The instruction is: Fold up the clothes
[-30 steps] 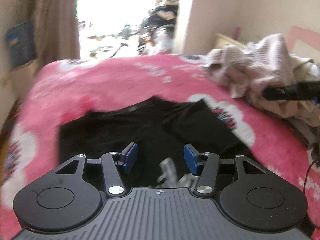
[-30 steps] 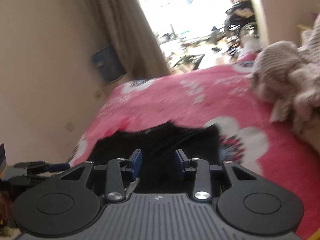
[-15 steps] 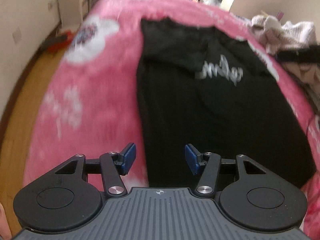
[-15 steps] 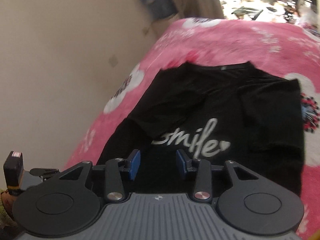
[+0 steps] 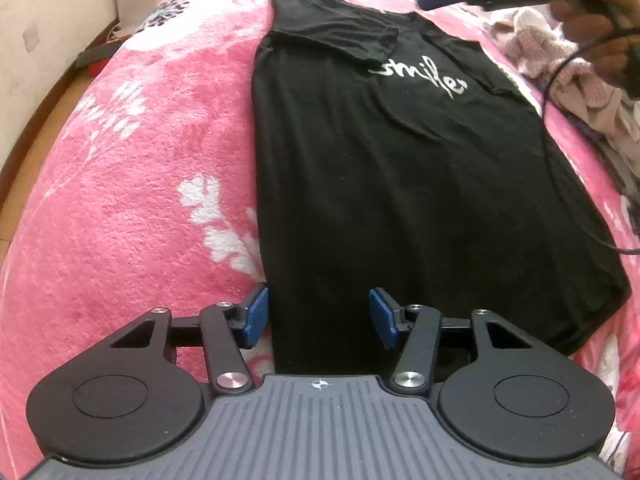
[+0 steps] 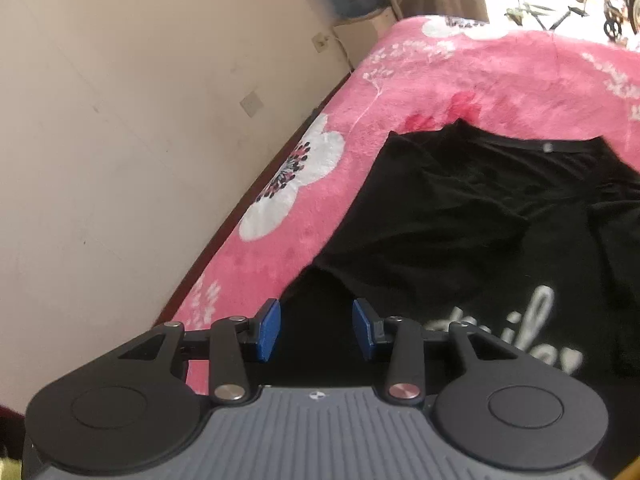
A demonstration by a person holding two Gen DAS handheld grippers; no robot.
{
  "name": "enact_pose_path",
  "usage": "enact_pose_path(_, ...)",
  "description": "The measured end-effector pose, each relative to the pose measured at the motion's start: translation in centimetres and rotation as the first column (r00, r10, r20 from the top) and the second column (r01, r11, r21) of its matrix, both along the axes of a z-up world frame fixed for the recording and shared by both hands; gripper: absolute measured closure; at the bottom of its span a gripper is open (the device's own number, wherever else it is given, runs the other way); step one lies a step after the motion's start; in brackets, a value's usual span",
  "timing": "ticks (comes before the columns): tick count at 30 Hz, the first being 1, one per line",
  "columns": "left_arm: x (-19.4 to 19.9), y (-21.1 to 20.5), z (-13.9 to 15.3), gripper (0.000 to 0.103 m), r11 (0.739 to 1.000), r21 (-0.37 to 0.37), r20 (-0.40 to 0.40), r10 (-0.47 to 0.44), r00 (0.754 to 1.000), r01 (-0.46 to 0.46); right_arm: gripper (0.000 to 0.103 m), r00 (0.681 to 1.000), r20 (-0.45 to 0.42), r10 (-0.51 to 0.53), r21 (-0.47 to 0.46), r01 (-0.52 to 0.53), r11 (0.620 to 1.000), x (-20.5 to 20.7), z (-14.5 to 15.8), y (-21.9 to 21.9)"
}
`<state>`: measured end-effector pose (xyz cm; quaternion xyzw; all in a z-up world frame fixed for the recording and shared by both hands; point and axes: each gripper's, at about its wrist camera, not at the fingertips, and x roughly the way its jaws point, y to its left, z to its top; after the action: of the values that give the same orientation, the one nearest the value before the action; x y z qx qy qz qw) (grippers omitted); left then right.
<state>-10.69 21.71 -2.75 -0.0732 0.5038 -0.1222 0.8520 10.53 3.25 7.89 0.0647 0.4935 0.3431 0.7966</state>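
Both views are swinging down from the far doorway onto the black T-shirt (image 5: 400, 184) since 1 second ago; I'm now looking along it instead of past it. It's lying flat on the pink flowered bed (image 5: 132, 168), print side up, hem near, collar far, both sleeves already turned in over the body. So I'm reading this as the approach to the next fold, not a grasp yet.

Left tongs (image 5: 318, 318) are sitting at the near left corner of the shirt, at the hem. Jaws are closing, with the shirt's left edge lying in the gap, left pad on the blanket side, right pad over black cloth. Pads aren't pinching anything that I can see.

Right tongs (image 6: 314, 330) are hovering over the shirt's left edge further up, near the folded-in left sleeve (image 6: 432, 216). Jaws are parted, steady, nothing pressed between them; cloth is below, contact unclear. In the left view the same tool is showing at far right with a hand on it.

Meaning for the task: 2 pickup points on 1 long edge, probably for folding it across or lengthwise.

Containers: none in play. Loose pile of pale knitwear (image 5: 556, 56) is waiting on the bed, far right of the shirt, well apart from both tongs. A cable (image 5: 568, 184) is trailing across the shirt's right side; I'm watching for snagging.
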Motion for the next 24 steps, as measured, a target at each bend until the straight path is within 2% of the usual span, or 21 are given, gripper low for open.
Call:
enact_pose_path(3,-0.2,0.5,-0.1,0.072,0.999,-0.012,0.002,0.035,0.999,-0.035,0.061,0.998,-0.051,-0.039,-0.001,0.039,0.999,1.8,-1.7,1.7)
enact_pose_path(7,-0.2,1.0,0.0,0.079,0.998,-0.037,-0.014,0.045,0.999,-0.045,0.058,0.996,-0.070,-0.062,-0.048,0.058,0.997,3.8,-3.3,4.7)
enact_pose_path(10,-0.3,1.1,-0.1,0.086,0.998,-0.053,-0.016,0.042,0.999,-0.043,0.051,0.993,-0.085,-0.085,-0.055,0.080,0.995,5.2,-4.2,6.6)
enact_pose_path(12,-0.4,1.1,0.0,0.097,0.997,-0.070,-0.003,0.028,1.000,-0.028,0.050,0.991,-0.086,-0.101,-0.069,0.095,0.993,5.8,-4.6,7.8)
enact_pose_path(16,-0.8,0.6,0.6,0.101,0.994,-0.101,0.038,-0.026,0.999,0.029,0.046,0.990,-0.085,-0.116,-0.131,0.104,0.986,6.9,-5.7,9.9)
enact_pose_path(22,-1.0,-0.2,1.7,0.102,0.980,-0.161,0.106,-0.102,0.989,0.118,0.047,0.991,-0.079,-0.108,-0.216,0.089,0.972,7.2,-7.6,11.4)
enact_pose_path(24,-1.1,-0.5,2.1,0.102,0.972,-0.177,0.138,-0.131,0.982,0.154,0.050,0.993,-0.061,-0.102,-0.233,0.085,0.969,7.0,-7.7,11.6)
